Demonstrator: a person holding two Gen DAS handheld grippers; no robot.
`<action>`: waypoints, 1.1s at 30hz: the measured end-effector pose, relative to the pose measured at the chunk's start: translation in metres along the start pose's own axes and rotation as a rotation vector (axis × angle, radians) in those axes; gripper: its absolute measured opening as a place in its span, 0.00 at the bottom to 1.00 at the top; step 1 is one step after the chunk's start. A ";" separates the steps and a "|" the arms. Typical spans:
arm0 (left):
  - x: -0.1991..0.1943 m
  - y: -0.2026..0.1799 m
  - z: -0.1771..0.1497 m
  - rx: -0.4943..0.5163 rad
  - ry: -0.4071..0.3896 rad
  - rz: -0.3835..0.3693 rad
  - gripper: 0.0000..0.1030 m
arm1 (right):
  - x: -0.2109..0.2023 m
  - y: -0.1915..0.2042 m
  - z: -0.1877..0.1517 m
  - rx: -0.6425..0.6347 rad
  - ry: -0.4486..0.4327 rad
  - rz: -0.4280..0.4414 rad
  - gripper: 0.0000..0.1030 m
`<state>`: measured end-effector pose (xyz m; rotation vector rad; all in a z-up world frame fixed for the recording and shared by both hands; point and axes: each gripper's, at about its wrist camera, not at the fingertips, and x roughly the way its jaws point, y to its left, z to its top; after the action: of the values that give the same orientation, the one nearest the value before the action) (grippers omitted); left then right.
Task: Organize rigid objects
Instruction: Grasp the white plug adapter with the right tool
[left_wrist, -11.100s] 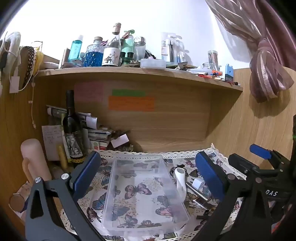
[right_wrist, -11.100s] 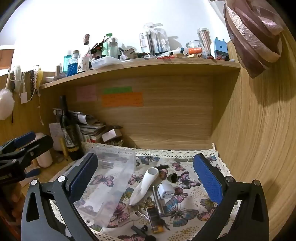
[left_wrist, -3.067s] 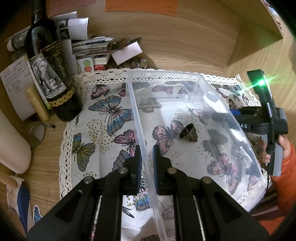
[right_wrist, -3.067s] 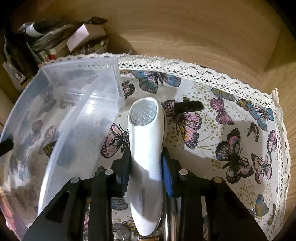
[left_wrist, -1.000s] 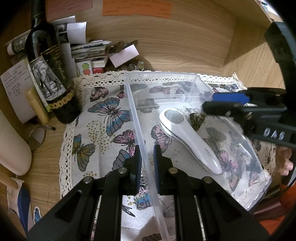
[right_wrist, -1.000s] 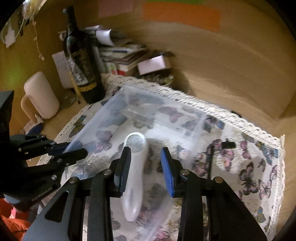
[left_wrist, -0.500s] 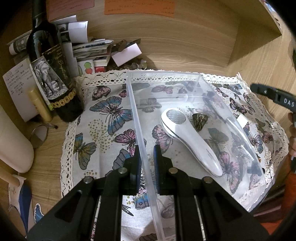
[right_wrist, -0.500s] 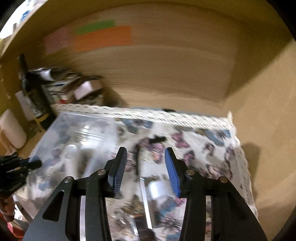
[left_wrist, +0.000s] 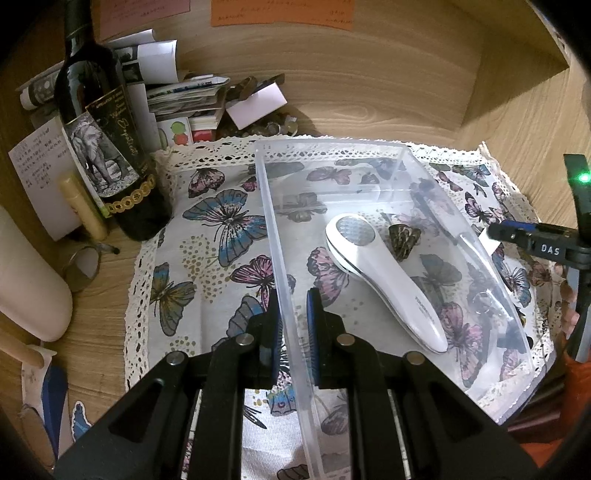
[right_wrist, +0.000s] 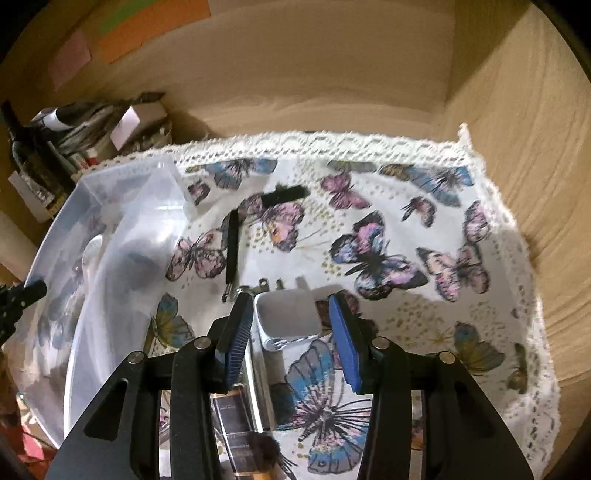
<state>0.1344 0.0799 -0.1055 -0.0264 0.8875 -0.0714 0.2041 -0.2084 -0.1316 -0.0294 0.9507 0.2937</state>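
My left gripper (left_wrist: 293, 314) is shut on the left wall of a clear plastic bin (left_wrist: 280, 236) that stands on the butterfly cloth. A white handheld device (left_wrist: 384, 280) and a small dark cone-shaped object (left_wrist: 404, 238) lie inside the bin. My right gripper (right_wrist: 291, 325) is open, its fingers on either side of a white plug adapter (right_wrist: 288, 314) lying on the cloth; they do not grip it. The bin (right_wrist: 122, 258) shows at the left in the right wrist view. The right gripper's body (left_wrist: 546, 243) shows at the right edge of the left wrist view.
A wine bottle (left_wrist: 107, 147), papers and small boxes (left_wrist: 192, 107) crowd the back left. A black stick (right_wrist: 232, 251), a black clip (right_wrist: 284, 195), a metal rod (right_wrist: 258, 376) and a dark lighter-like item (right_wrist: 236, 421) lie on the cloth (right_wrist: 443, 266). Wooden walls enclose the back and right.
My right gripper let go of the white device in the bin, swung right and came down around the white plug adapter. The left gripper has kept its hold on the bin wall.
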 end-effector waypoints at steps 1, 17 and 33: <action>0.000 0.000 0.000 0.001 0.000 0.000 0.12 | 0.004 0.000 0.000 0.000 0.009 0.001 0.38; 0.001 0.000 0.001 -0.002 0.002 -0.005 0.12 | 0.015 0.003 0.007 -0.001 0.002 -0.028 0.35; 0.003 0.001 0.001 -0.006 -0.005 -0.017 0.12 | -0.043 0.064 0.039 -0.129 -0.182 0.048 0.35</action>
<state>0.1372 0.0808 -0.1076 -0.0395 0.8826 -0.0844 0.1945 -0.1512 -0.0674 -0.0966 0.7511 0.3956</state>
